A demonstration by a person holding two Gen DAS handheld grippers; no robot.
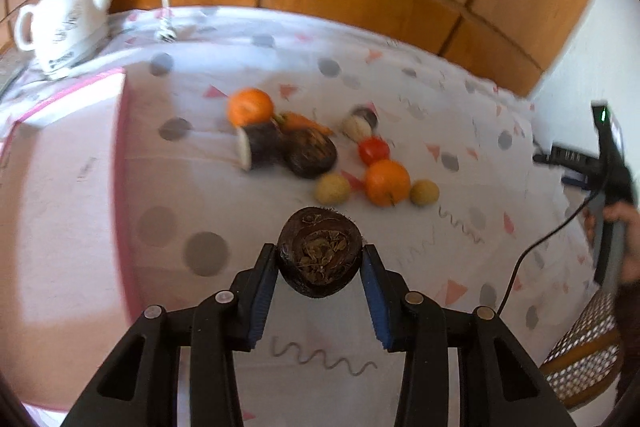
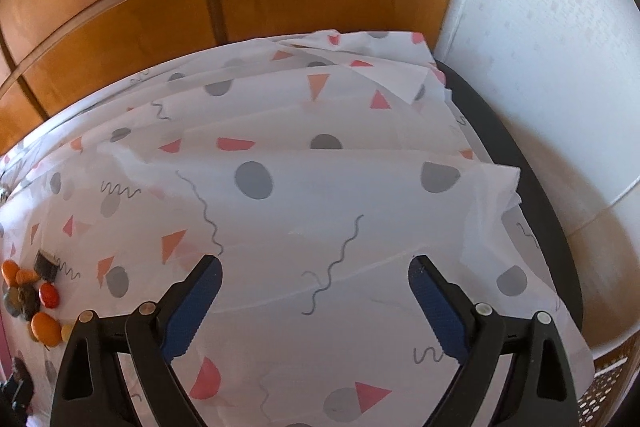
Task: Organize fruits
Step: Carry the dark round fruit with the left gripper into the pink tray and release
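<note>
My left gripper (image 1: 321, 261) is shut on a dark brown round fruit (image 1: 320, 254), held above the patterned tablecloth (image 1: 400, 91). Ahead lie an orange (image 1: 250, 105), a dark cut piece with a white face (image 1: 260, 146), another dark round fruit (image 1: 311, 153), a carrot (image 1: 302, 122), a red tomato (image 1: 373, 151), a second orange (image 1: 387, 182), two small yellow-green fruits (image 1: 332, 189) (image 1: 424, 192) and a pale bulb (image 1: 358, 125). My right gripper (image 2: 316, 267) is open and empty over the cloth; the fruit pile (image 2: 28, 295) shows at its far left.
A pink-edged white box (image 1: 60, 155) fills the left side. A white teapot (image 1: 64, 19) stands at the back left. The right gripper's handle and hand (image 1: 616, 187) with a black cable are at the right. Wooden cabinet panels (image 2: 200, 7) back the table.
</note>
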